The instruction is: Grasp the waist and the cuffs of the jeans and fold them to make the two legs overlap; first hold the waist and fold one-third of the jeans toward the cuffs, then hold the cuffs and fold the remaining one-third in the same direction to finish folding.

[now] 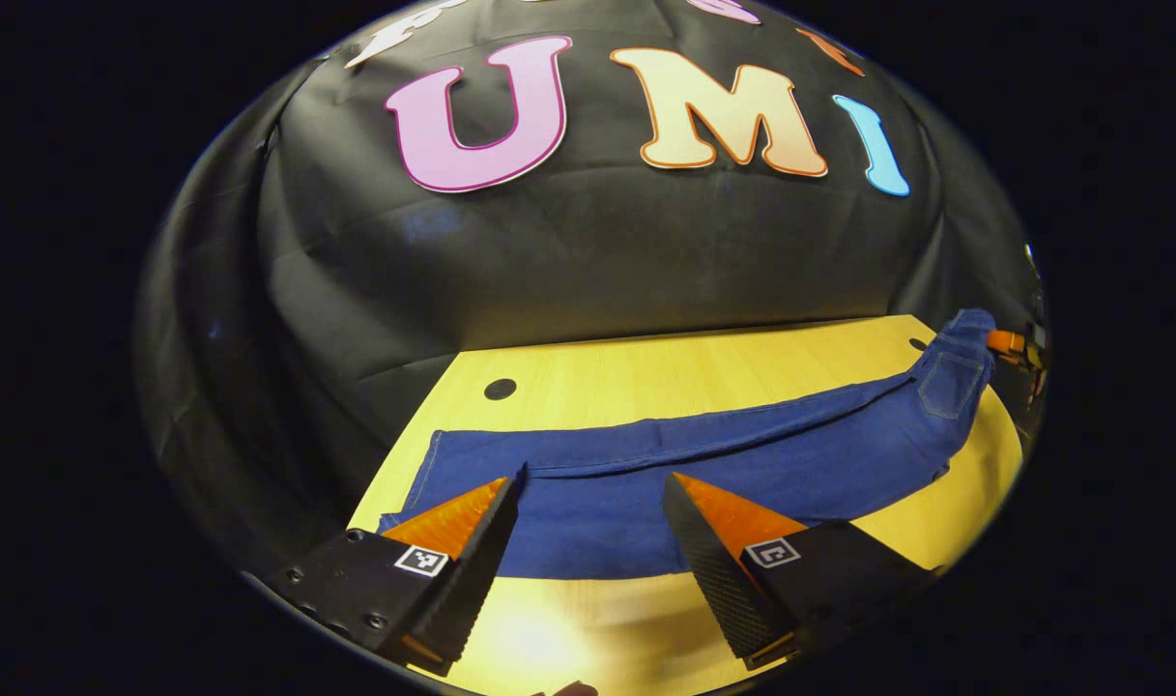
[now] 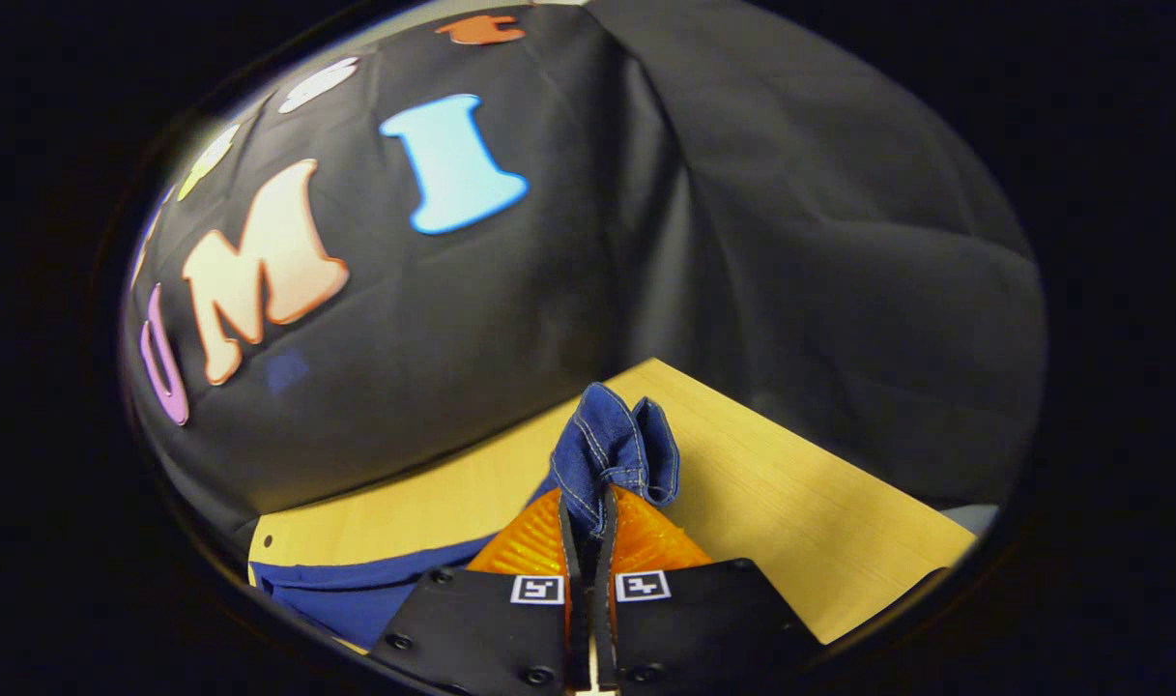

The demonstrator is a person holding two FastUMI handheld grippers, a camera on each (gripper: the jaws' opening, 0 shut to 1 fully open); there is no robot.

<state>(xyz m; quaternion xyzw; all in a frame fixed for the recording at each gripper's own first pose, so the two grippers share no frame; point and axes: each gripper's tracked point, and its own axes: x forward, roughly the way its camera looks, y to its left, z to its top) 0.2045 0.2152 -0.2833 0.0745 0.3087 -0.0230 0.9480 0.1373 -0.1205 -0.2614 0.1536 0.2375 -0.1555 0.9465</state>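
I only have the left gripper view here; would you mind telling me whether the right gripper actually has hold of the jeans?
Observer: Yes. In the right gripper view, the right gripper is shut on a bunched fold of the jeans.
Operator: Thanks. Is that bunch lifted off the table?
Observer: It stands up above the fingertips, with the table behind it; I cannot tell how far it is lifted.
Operator: Does any denim trail away from it?
Observer: Yes, flat denim lies on the table to the lower left of the fingers.
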